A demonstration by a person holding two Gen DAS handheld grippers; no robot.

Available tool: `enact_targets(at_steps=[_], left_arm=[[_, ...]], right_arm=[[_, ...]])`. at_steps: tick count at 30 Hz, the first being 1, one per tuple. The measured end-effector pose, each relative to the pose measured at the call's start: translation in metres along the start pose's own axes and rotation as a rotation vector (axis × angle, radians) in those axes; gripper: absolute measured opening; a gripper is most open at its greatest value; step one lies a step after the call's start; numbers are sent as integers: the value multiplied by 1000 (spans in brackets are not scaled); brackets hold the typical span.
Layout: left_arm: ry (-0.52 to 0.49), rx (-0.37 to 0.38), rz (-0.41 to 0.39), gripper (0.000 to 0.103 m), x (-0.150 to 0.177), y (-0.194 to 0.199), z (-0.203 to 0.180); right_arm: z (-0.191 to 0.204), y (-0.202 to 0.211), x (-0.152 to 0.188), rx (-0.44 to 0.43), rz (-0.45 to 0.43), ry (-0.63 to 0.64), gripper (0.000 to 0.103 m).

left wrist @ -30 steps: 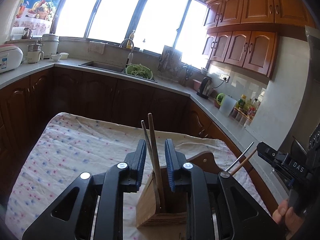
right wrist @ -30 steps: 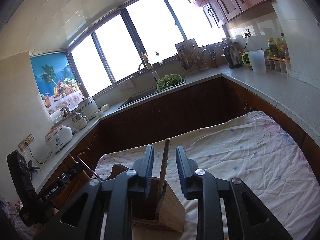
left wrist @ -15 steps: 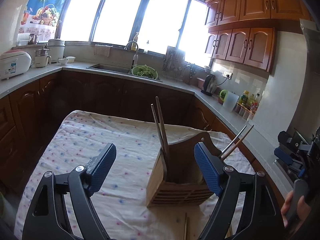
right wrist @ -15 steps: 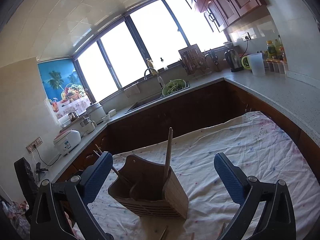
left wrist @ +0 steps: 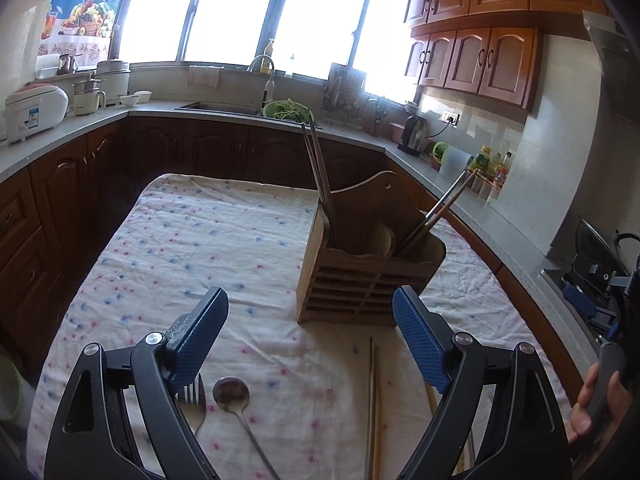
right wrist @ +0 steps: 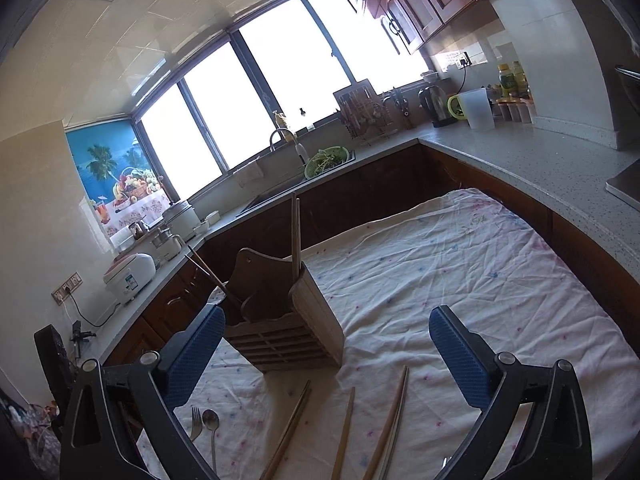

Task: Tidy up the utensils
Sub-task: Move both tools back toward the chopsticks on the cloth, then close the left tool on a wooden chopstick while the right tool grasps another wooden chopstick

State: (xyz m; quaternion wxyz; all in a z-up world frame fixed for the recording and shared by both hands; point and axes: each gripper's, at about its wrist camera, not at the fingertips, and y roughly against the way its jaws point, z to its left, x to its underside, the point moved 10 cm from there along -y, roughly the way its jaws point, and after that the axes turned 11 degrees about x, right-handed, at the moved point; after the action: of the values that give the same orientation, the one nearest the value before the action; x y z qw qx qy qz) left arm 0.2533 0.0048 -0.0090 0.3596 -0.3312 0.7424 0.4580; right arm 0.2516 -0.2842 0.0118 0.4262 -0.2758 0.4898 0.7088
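Standing upright: slatted wooden utensil holder (left wrist: 362, 276), chopsticks (left wrist: 320, 176) inside; both grippers released, empty.

fork (left wrist: 195, 404) half hidden, chopsticks (left wrist: 373, 412) cut off

The holder (left wrist: 362, 276) stands on the cloth (left wrist: 192, 248) ahead of my fingers. Chopsticks (left wrist: 320, 176) rise from its left compartment, another pair (left wrist: 444, 208) leans from its right. Nearer me a fork (left wrist: 195, 402) lies left of a spoon (left wrist: 234, 400); loose chopsticks (left wrist: 373, 404) lie to their right.
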Motion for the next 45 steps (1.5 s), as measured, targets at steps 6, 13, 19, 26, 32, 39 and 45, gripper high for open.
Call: enact_targets(at_steps=[6, 13, 19, 26, 32, 39, 45], left_arm=[[6, 1, 47, 87, 28, 6, -5], [19, -9, 99, 87, 56, 5, -3], [0, -19, 150, 87, 74, -2, -6], [-33, -20, 209, 87, 86, -15, -12], [-59, 2, 242, 85, 91, -27, -23], [-113, 81, 302, 47, 94, -53, -47], [-163, 136, 367, 40, 100, -83, -69]], right_arm=[[-19, 14, 28, 32, 36, -9, 103], [-36, 20, 64, 49, 94, -26, 103], [-39, 15, 85, 52, 141, -18, 103], [-37, 10, 91, 44, 159, -20, 103], [-37, 3, 91, 46, 164, -11, 102], [-32, -21, 99, 57, 230, 23, 60], [-24, -53, 109, 54, 315, 55, 35]])
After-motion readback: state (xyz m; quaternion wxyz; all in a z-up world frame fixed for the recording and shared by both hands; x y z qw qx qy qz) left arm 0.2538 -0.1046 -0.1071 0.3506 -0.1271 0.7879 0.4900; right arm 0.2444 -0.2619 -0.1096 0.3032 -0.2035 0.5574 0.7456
